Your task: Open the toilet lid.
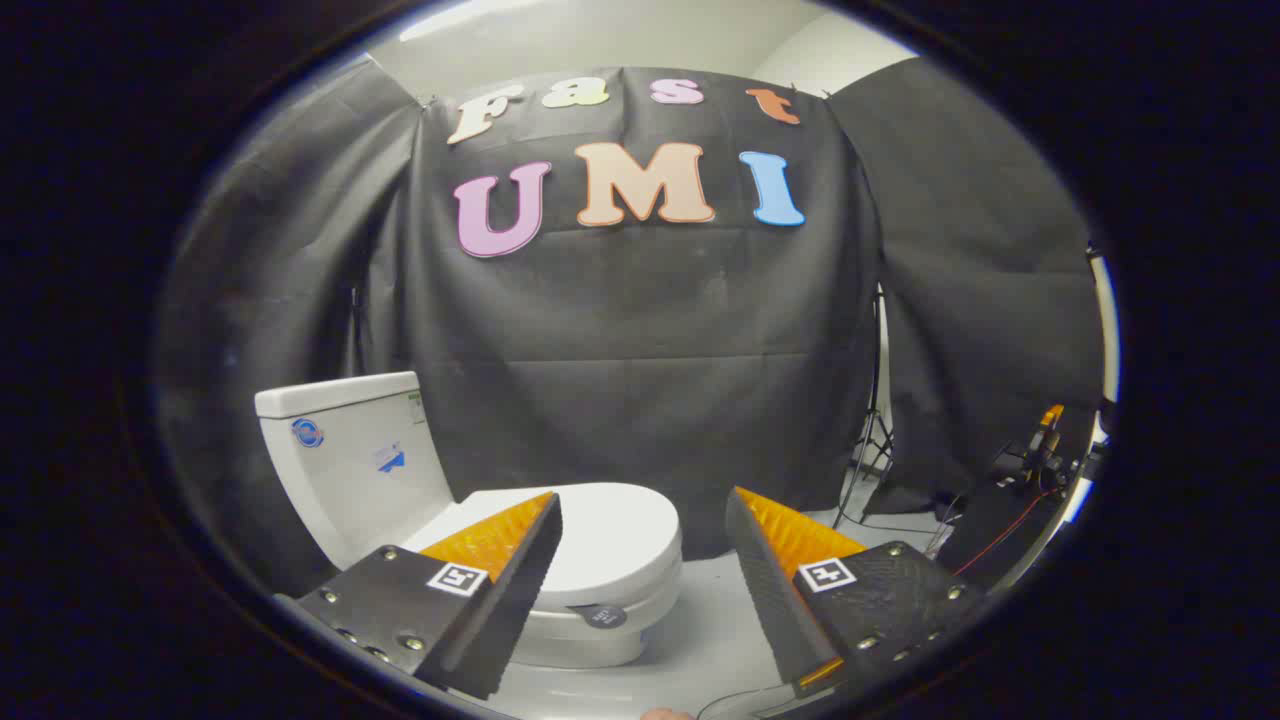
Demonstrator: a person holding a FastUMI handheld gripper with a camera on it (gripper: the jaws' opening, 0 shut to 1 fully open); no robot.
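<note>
A white toilet stands ahead and to the left of my fingers, with its tank [345,455] against the black cloth wall. Its white lid [610,535] lies flat and closed over the bowl, and the left finger [500,580] covers its near left part. A small dark round tag [600,616] hangs at the lid's front rim. My gripper [642,505] is open, with a wide gap and nothing between the fingers. The right finger [775,575] is off to the right of the bowl, over the floor. Both fingers are apart from the lid.
The pale floor [705,620] runs to the right of the toilet. A stand with thin legs [868,450] sits at the cloth's edge. Further right are dark gear with an orange part [1045,430] and a red cable [1000,540].
</note>
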